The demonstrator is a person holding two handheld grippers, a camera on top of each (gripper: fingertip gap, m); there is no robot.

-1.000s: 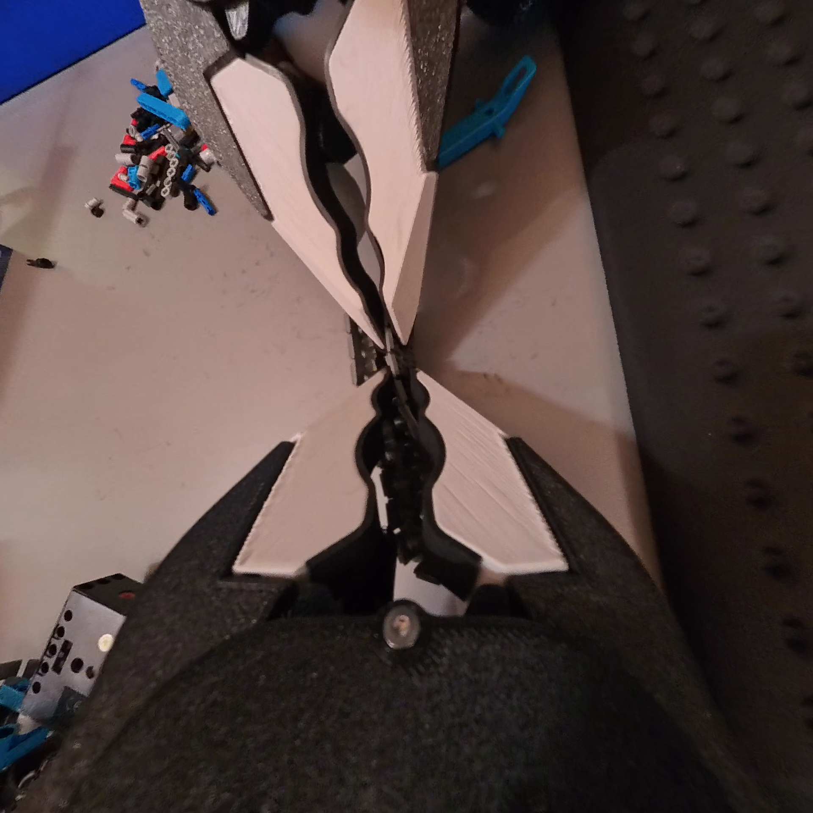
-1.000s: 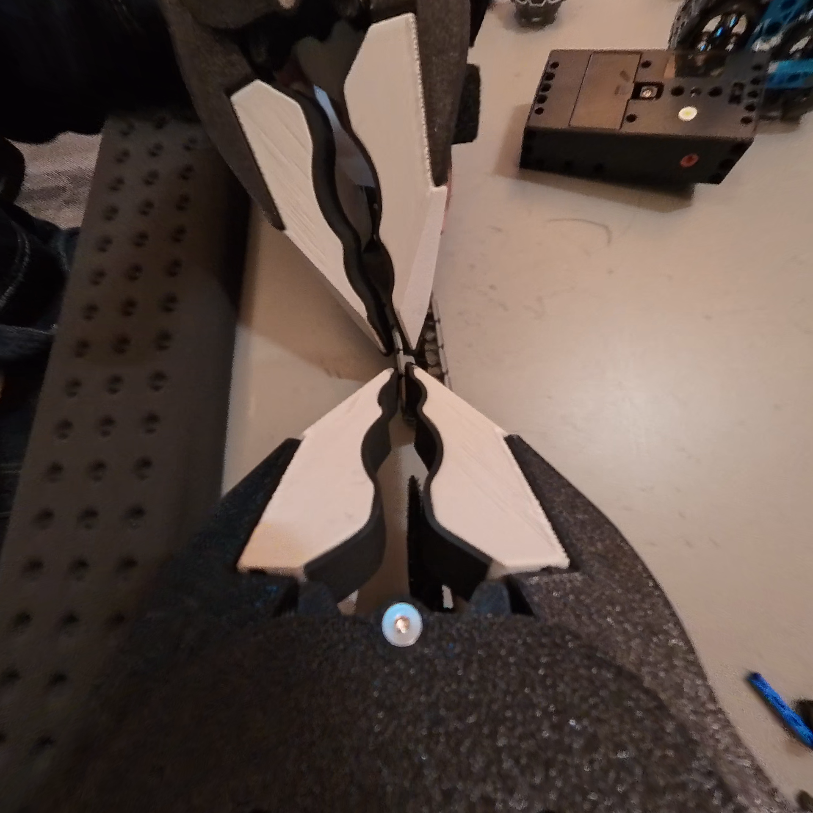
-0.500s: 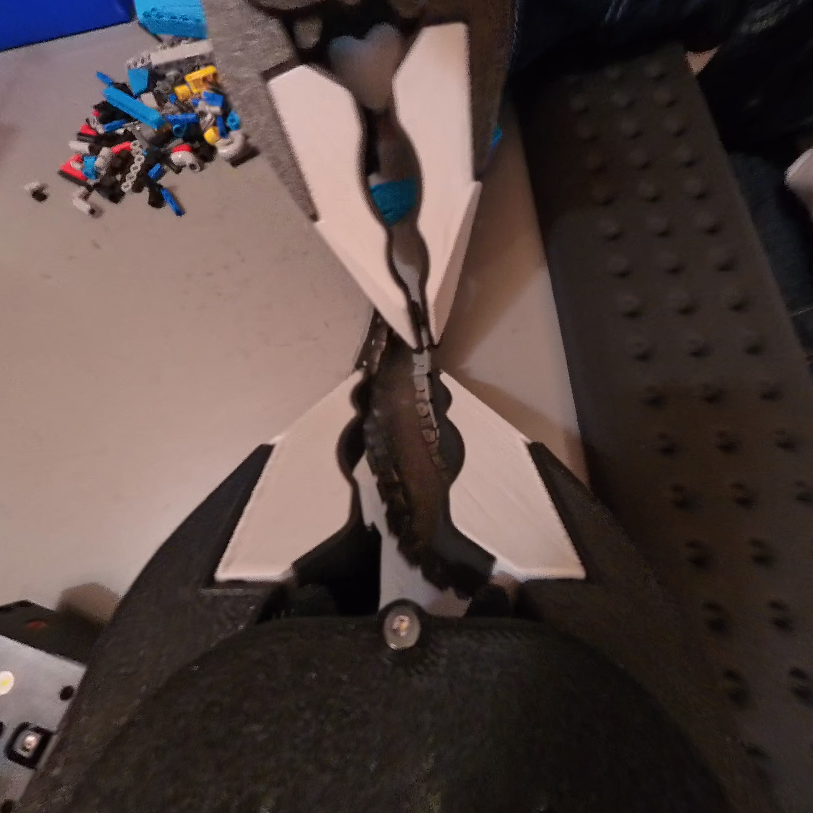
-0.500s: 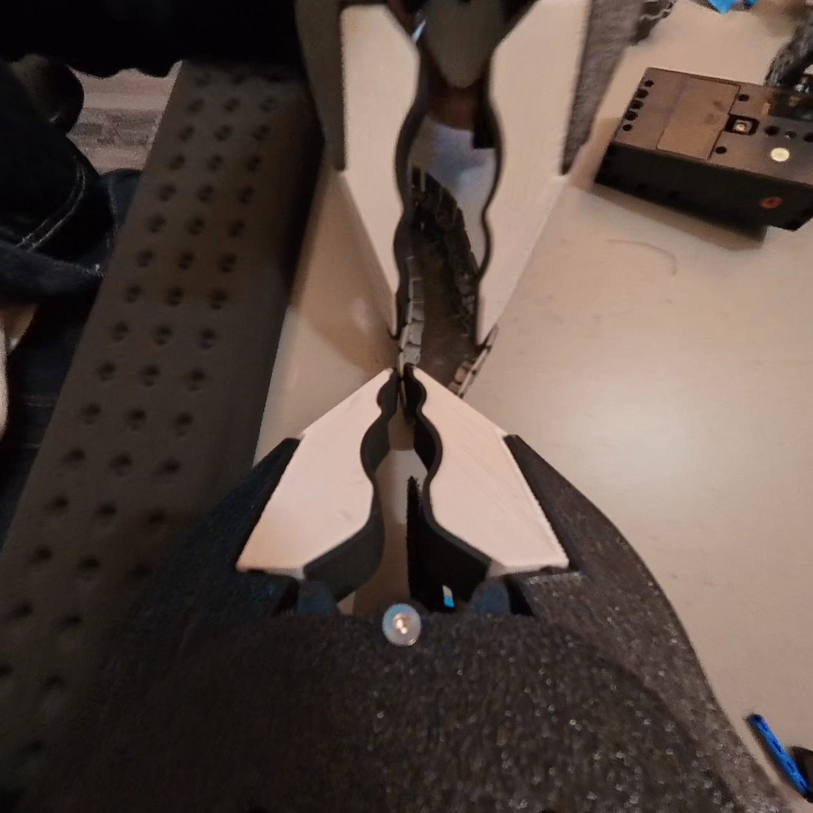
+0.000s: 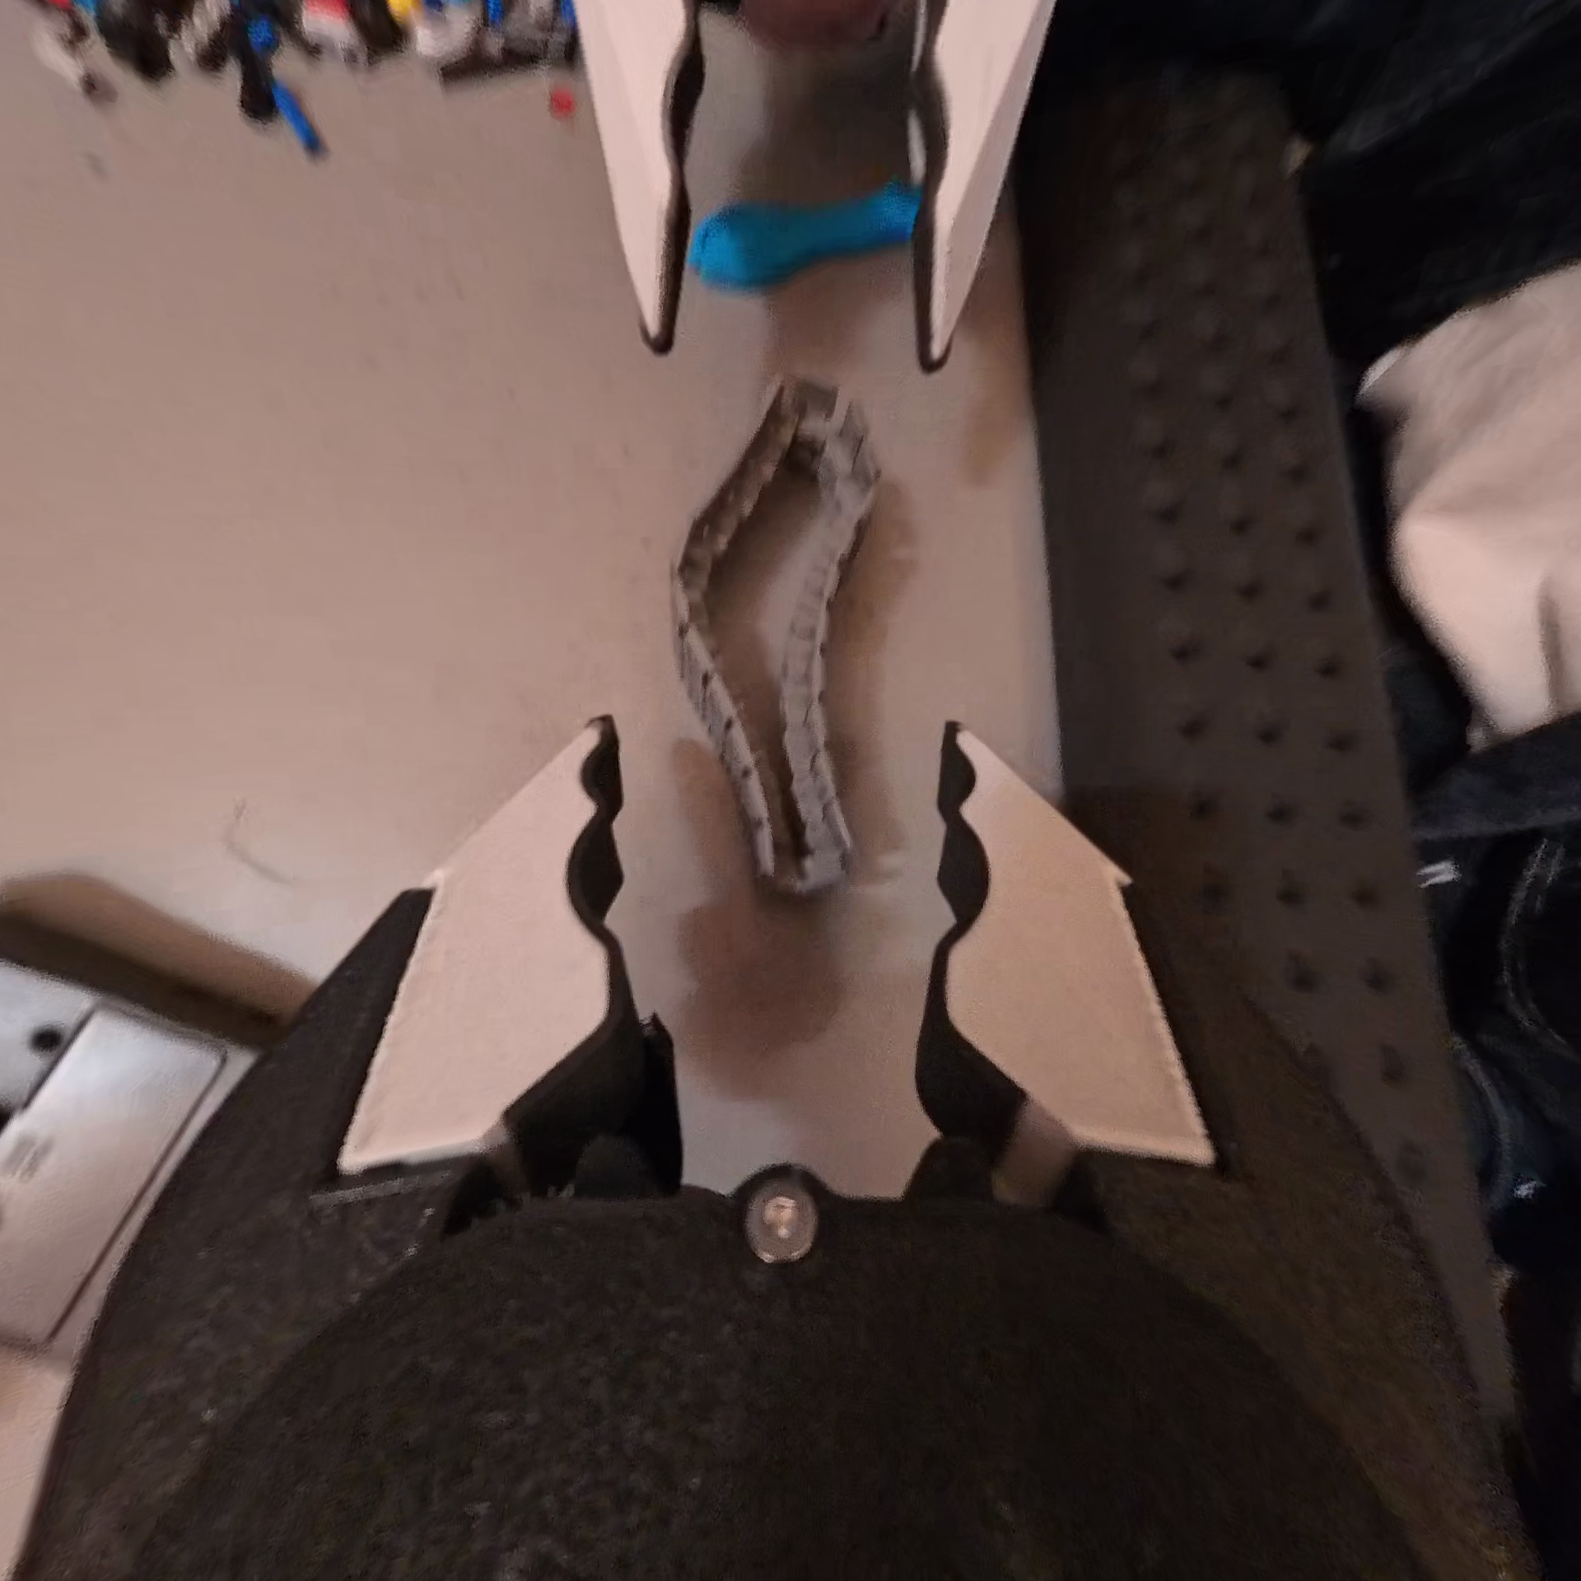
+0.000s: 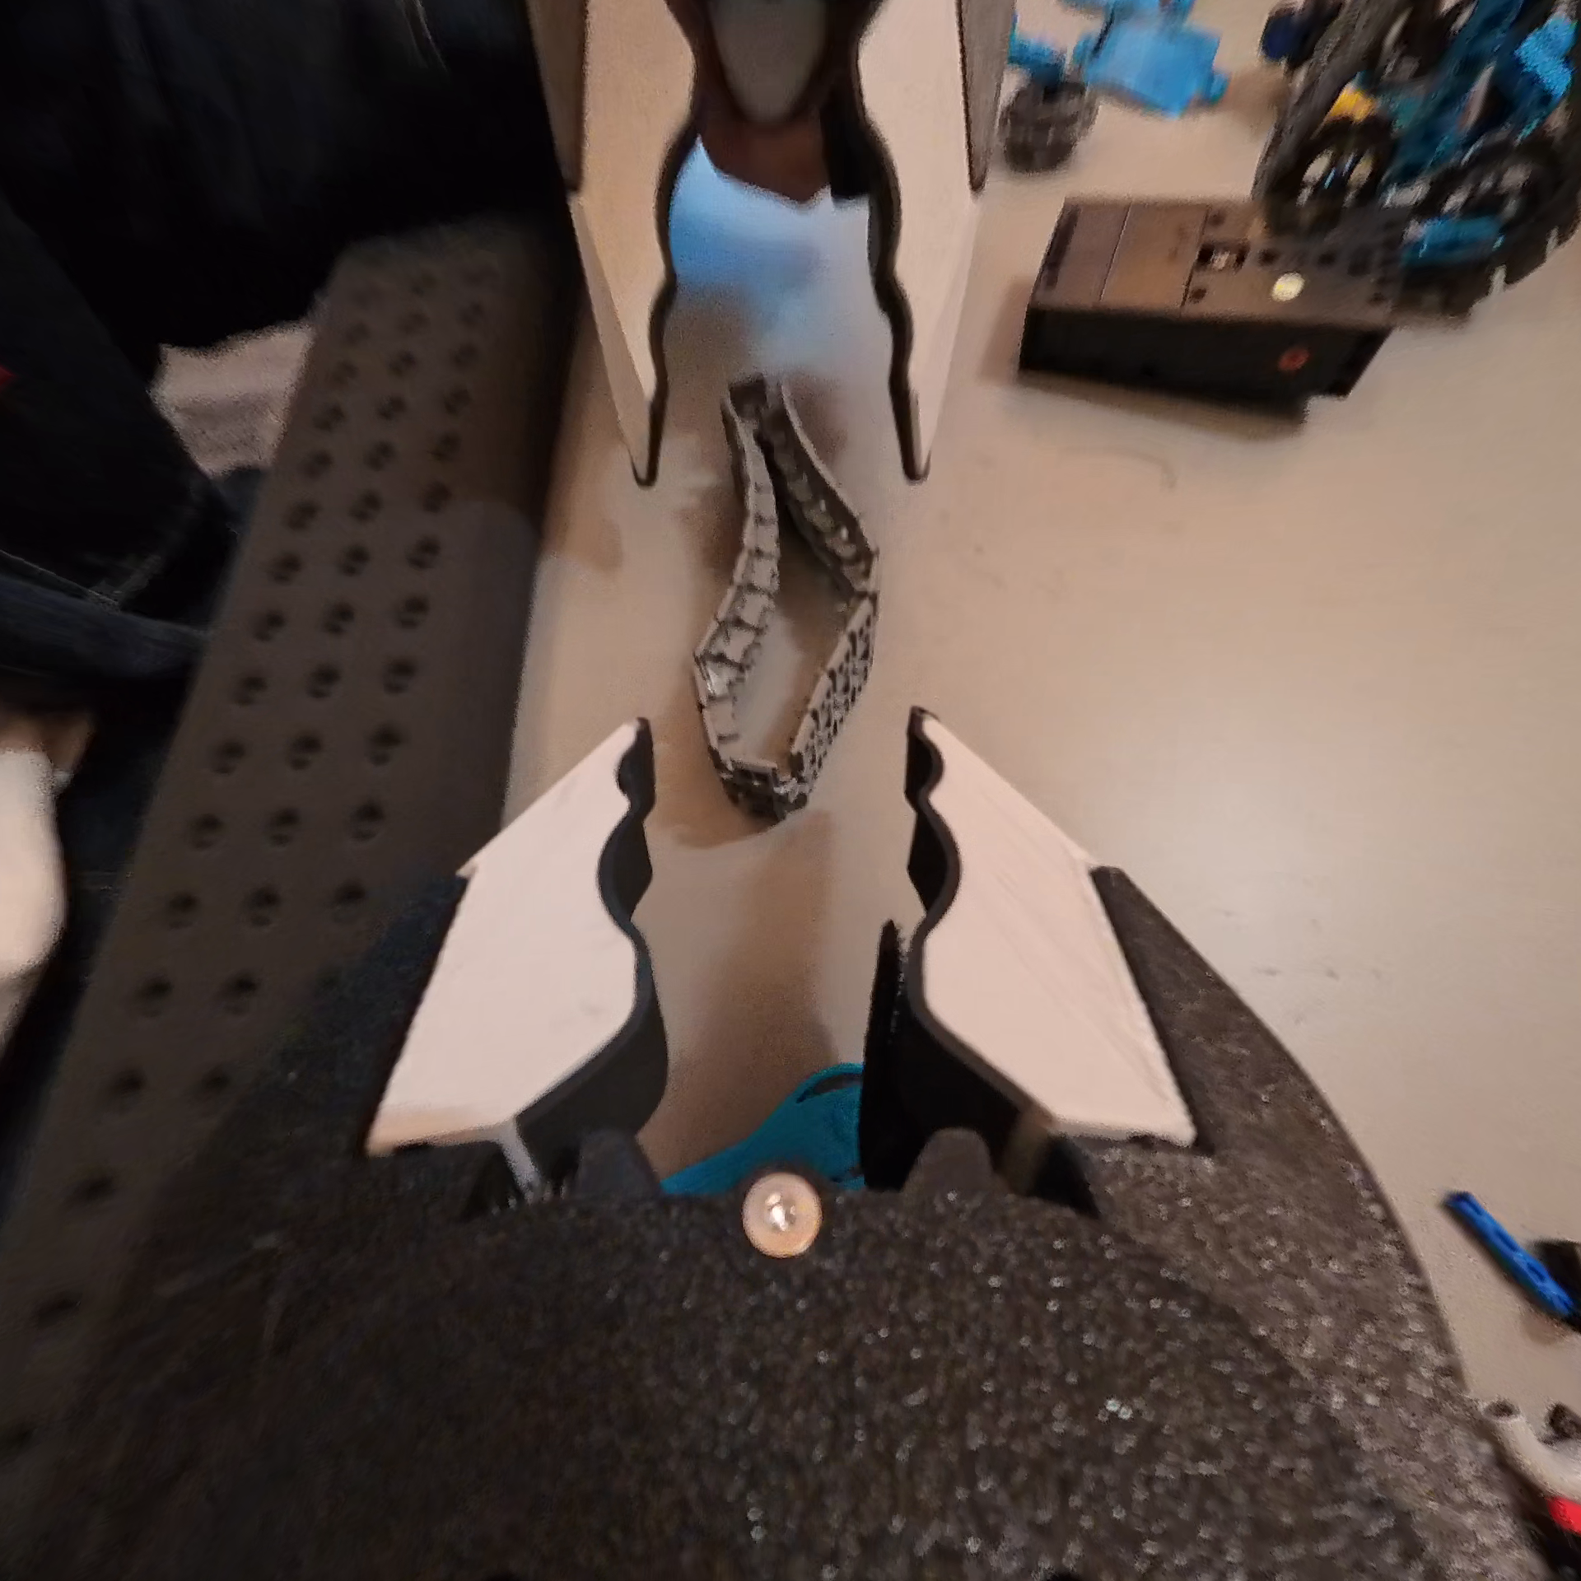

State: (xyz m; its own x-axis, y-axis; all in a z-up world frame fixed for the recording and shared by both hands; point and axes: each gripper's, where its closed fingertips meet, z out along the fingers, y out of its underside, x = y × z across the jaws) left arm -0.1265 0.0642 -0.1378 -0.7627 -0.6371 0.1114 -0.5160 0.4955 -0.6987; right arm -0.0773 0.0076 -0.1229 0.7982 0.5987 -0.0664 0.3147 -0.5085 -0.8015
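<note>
— What sort of place is this?

— A hobby or robotics workbench, by the look of it. The beige tabletop [image 6: 1198, 684] carries a black battery box with pin holes [image 6: 1198, 299], and right behind that box stands a blue and black brick-built wheeled vehicle [image 6: 1420, 145].

— Anything else?

— A grey link track [image 6: 787, 599] lies on the tabletop to the left of the box, a heap of small loose building pieces [image 5: 282, 43] sits farther off, and a dark perforated strip [image 6: 342, 684] edges the table.
</note>
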